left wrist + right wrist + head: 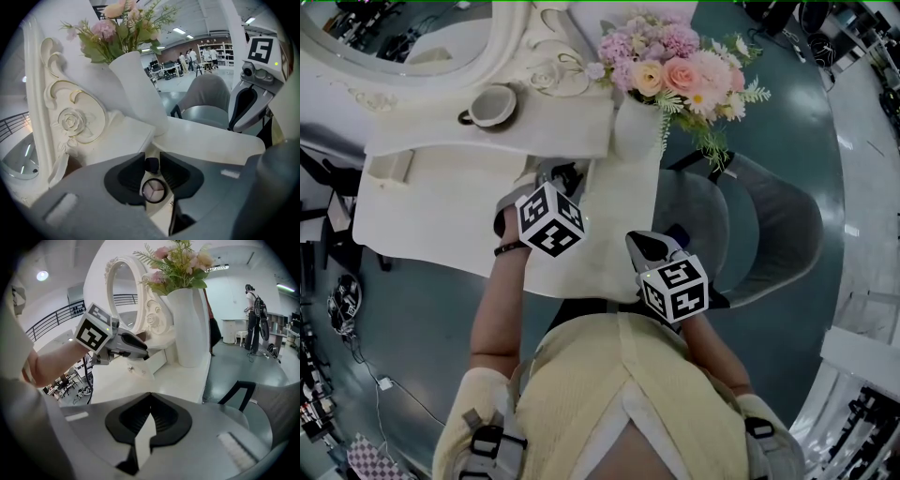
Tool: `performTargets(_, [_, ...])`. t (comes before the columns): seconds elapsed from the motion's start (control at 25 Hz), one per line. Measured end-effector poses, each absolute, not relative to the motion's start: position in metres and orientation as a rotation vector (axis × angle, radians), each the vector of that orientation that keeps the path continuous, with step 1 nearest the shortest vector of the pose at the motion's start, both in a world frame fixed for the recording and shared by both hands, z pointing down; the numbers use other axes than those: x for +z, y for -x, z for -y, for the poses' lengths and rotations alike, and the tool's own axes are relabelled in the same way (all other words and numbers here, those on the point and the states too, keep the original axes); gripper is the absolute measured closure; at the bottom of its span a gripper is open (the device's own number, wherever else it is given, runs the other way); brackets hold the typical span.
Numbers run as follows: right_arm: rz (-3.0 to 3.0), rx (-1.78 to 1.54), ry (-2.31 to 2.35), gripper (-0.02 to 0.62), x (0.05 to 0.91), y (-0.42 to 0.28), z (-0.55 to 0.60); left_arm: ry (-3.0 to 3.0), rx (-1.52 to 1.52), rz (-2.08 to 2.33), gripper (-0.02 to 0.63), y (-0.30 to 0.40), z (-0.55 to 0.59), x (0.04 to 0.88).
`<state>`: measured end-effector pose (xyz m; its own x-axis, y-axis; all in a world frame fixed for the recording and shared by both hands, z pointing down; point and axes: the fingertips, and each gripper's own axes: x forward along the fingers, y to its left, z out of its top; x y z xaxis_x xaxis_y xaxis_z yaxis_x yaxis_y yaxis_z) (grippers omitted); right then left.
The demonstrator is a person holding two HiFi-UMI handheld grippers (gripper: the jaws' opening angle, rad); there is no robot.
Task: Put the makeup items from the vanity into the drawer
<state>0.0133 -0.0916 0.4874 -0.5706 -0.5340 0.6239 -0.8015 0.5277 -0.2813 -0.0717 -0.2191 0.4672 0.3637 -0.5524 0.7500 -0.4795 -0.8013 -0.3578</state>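
Note:
My left gripper (565, 175) (153, 176) is over the white vanity (441, 220), close to its raised back shelf (544, 122), shut on a small round makeup item (153, 190) with a black rim and a pale pink face. A black part (151, 164) shows just beyond it between the jaws. Under the jaws lies a cream edge (159, 218) with a dark gap beside it; I cannot tell whether it is the drawer. My right gripper (649, 246) (150, 397) hangs off the vanity's front right edge, fingertips together, nothing in it. From there the left gripper (123, 344) shows at the shelf.
A white vase of pink flowers (637, 127) (140, 89) (190, 326) stands at the vanity's right end. A cup (492, 105) sits on the back shelf below the oval mirror (403, 28). A small loose bit (131, 367) lies on the tabletop. A grey chair (759, 225) stands to the right.

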Motion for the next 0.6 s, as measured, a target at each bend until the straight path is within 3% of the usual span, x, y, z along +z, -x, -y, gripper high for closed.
performTargets(0.6, [2.322,0.753,-1.045,0.592,0.486,-0.005,0.091,2.619,-1.124,-1.218,0.499,0.087,0.22,0.43])
